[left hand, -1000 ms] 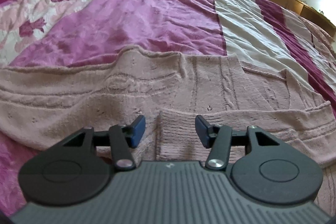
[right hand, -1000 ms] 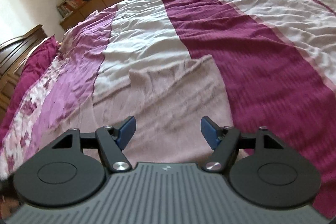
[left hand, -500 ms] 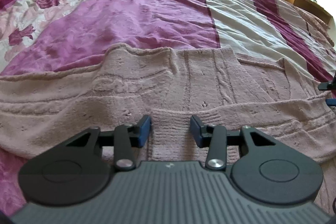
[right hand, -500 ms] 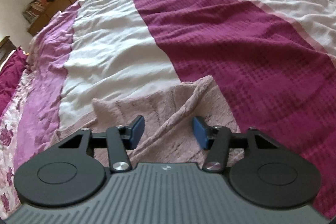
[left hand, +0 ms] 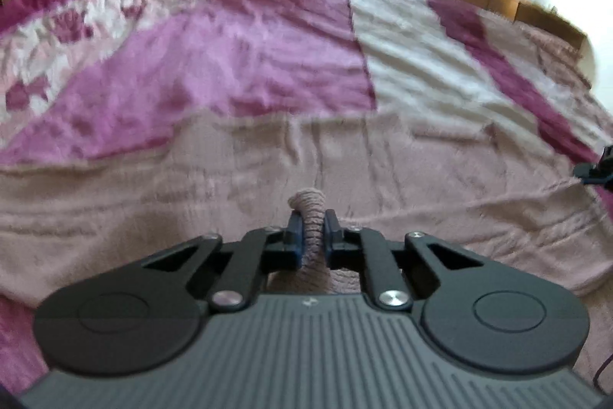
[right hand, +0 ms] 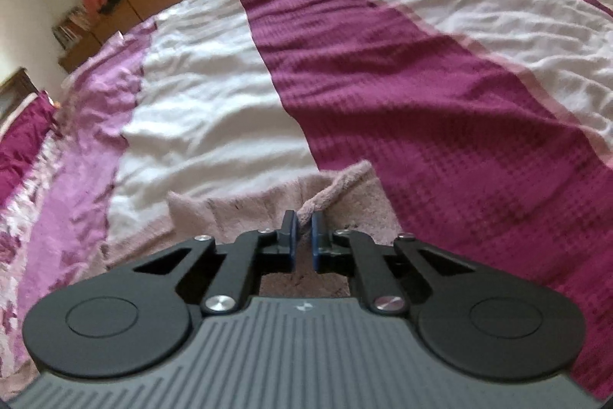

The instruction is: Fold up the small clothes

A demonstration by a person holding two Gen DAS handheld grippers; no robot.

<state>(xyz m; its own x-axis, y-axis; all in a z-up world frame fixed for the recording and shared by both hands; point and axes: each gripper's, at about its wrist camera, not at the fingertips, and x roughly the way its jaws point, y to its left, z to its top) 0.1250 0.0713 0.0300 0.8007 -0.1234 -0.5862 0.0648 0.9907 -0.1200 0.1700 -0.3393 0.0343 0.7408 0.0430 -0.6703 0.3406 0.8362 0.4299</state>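
Left gripper (left hand: 310, 230) clamped on a bunched fold of the pink knit sweater (left hand: 383, 171), at its near hem. Right gripper (right hand: 302, 236) nearly together, pinching a thin raised edge of the same sweater at its right end. Spread flat ahead of both on the striped bedspread (right hand: 421, 83), long axis crosswise to the left gripper. Probably a fold away, toward the far edge, each gripper carrying its own end evenly.
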